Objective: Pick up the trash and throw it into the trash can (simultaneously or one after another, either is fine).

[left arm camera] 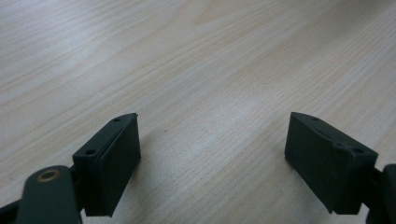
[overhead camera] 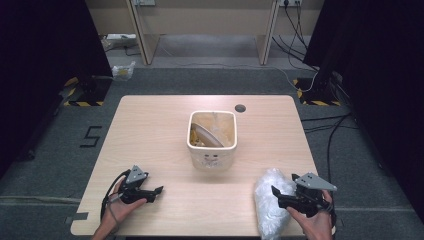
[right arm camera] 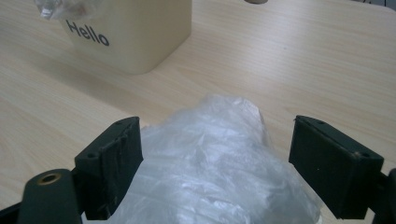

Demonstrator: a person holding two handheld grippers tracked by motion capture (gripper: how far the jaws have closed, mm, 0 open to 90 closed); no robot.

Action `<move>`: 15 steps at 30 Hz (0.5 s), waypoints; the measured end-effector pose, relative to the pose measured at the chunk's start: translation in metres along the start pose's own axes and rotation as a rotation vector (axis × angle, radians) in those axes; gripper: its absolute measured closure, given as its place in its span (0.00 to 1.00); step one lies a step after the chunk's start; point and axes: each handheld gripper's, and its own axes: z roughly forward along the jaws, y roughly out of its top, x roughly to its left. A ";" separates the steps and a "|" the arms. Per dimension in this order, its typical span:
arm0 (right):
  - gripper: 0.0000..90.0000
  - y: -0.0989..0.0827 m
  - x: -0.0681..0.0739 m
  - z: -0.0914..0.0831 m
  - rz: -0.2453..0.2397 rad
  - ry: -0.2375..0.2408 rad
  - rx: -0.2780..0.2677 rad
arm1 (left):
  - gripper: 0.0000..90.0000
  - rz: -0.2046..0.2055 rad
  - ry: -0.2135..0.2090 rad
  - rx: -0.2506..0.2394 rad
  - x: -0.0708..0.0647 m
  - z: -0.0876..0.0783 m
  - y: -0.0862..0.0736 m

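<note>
A: Where is the bag?
B: The clear plastic bag [right arm camera: 219, 163] lies near right, between the right gripper [right arm camera: 215, 158]'s wide jaws. The left gripper [left arm camera: 212, 154] gapes over bare table [overhead camera: 165, 120].
A: Handling?
B: Probably light, soft, slippery (pinch a bunched fold).

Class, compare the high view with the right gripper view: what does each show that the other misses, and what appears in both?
High view alone: the bin's inside holding scraps, the left gripper open over bare wood, the floor and cables around the table. Right gripper view alone: the word Hello printed on the bin's wall. Both: the cream bin, the crumpled clear plastic bag and the right gripper, open, its jaws either side of the bag.
</note>
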 end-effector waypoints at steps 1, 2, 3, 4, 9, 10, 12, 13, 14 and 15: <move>0.19 -0.002 0.000 0.000 0.004 0.002 0.008 | 0.19 0.000 0.000 0.000 0.000 0.000 0.000; 0.19 -0.004 0.000 0.000 0.008 0.003 0.009 | 0.19 0.000 0.000 0.000 0.000 0.000 0.000; 0.19 -0.005 -0.001 0.001 0.013 0.003 0.015 | 0.19 0.000 0.000 0.000 0.000 0.000 0.000; 0.19 -0.007 -0.001 0.002 0.011 0.005 0.017 | 0.19 0.000 0.000 0.000 0.000 0.000 0.000; 0.18 -0.014 0.001 0.009 0.011 0.014 0.062 | 0.19 0.000 0.000 0.000 0.000 0.000 0.000; 0.17 -0.015 0.002 0.011 0.016 0.013 0.071 | 0.19 0.000 0.000 0.000 0.000 0.000 0.000; 0.17 -0.018 0.003 0.015 0.020 0.016 0.102 | 0.19 0.000 0.000 0.000 0.000 0.000 0.000; 0.17 -0.019 0.003 0.018 0.015 0.016 0.120 | 0.19 0.000 0.000 0.000 0.000 0.000 0.000; 0.17 -0.021 0.004 0.021 0.011 0.019 0.135 | 0.19 0.000 0.000 0.000 0.000 0.000 0.000; 0.16 -0.023 0.004 0.024 0.008 0.022 0.147 | 0.19 0.000 0.000 0.000 0.000 0.000 0.000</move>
